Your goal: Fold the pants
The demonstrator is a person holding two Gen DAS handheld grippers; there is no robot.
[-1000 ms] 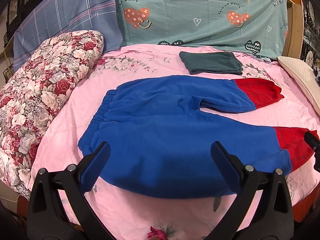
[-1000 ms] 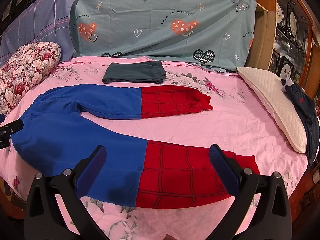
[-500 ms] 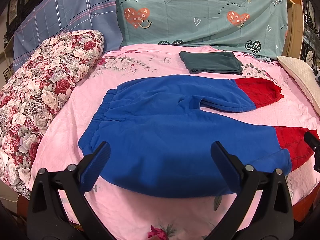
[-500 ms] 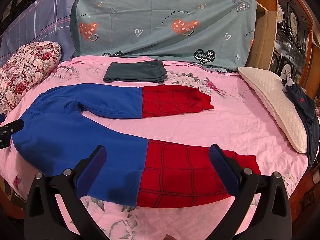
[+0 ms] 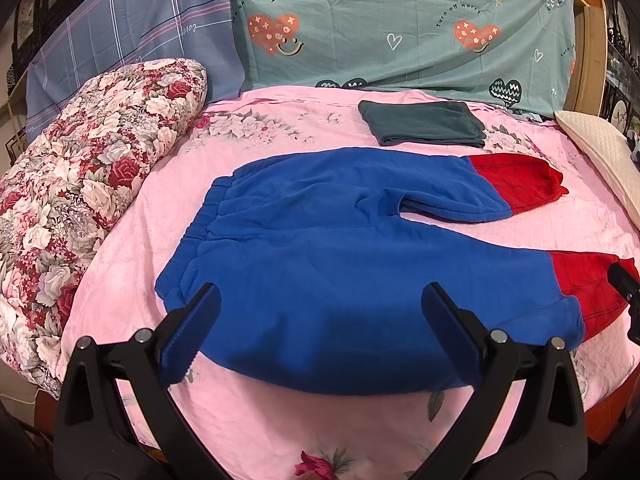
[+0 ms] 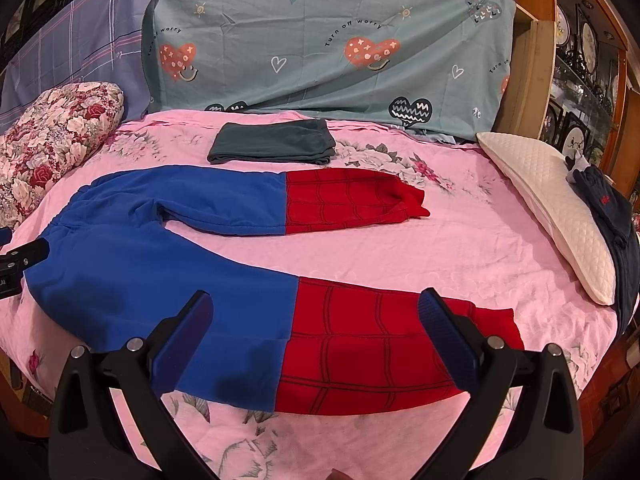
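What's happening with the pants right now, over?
Left gripper and right gripper open, above near leg. Pants spread flat, unfolded. Folded grey garment lies beyond, apart.

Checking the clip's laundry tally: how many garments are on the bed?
3: blue-and-red pants spread in front, folded dark green garment behind them, navy garment on the white pillow at right.

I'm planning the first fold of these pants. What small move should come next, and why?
Probably lower both grippers onto the near leg's front edge. The pants lie flat and unfolded on the bed; the left gripper and right gripper hover open over that leg, holding nothing.
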